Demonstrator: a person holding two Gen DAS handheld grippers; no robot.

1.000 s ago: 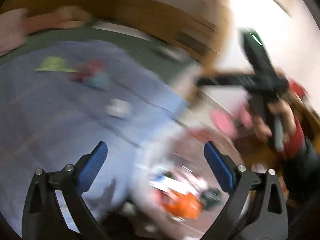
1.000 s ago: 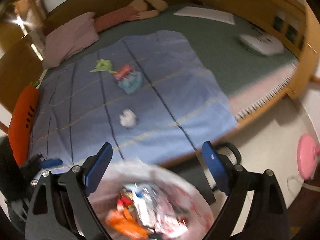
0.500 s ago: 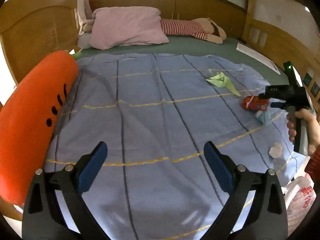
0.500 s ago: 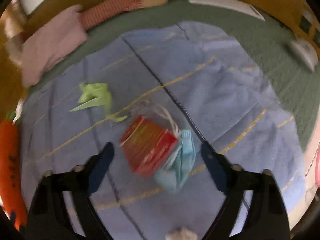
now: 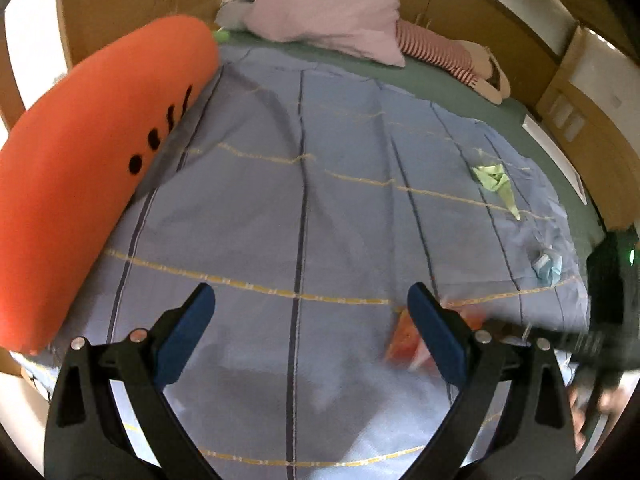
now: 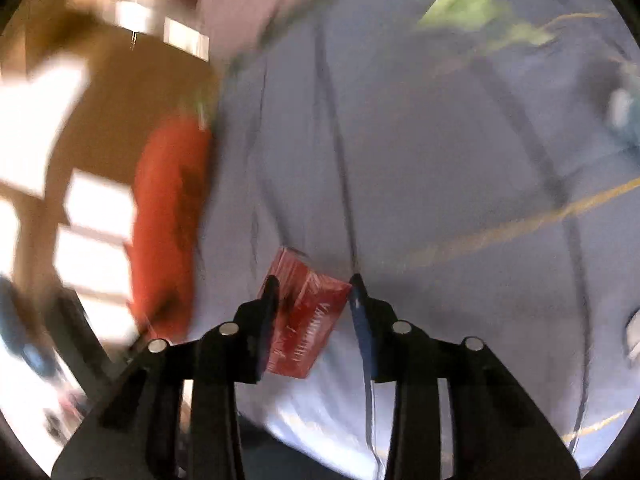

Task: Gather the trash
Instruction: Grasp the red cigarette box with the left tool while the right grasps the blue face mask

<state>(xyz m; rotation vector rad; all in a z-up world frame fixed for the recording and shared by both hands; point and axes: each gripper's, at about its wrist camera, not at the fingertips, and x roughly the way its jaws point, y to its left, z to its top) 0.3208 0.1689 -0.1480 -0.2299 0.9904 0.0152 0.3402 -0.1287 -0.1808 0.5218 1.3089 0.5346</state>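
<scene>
My right gripper [image 6: 314, 286] is shut on a red box [image 6: 306, 316] and holds it above the blue striped blanket [image 6: 420, 160]; the view is blurred. The red box shows blurred in the left wrist view [image 5: 404, 338], just behind my right finger. My left gripper [image 5: 310, 316] is open and empty over the blanket [image 5: 300, 220]. A green crumpled paper [image 5: 496, 178] and a light blue face mask [image 5: 546, 266] lie on the blanket at the right. The green paper also shows in the right wrist view [image 6: 468, 8].
A long orange carrot pillow [image 5: 88, 152] lies along the blanket's left edge. A pink pillow [image 5: 328, 8] and a striped plush toy [image 5: 448, 54] lie at the head of the bed. Wooden walls surround the bed. The right hand-held gripper body [image 5: 608, 300] is at the right edge.
My right gripper has closed on the red box and lifted it off the face mask, swinging left. My left gripper has shifted slightly over the blanket and stays open.
</scene>
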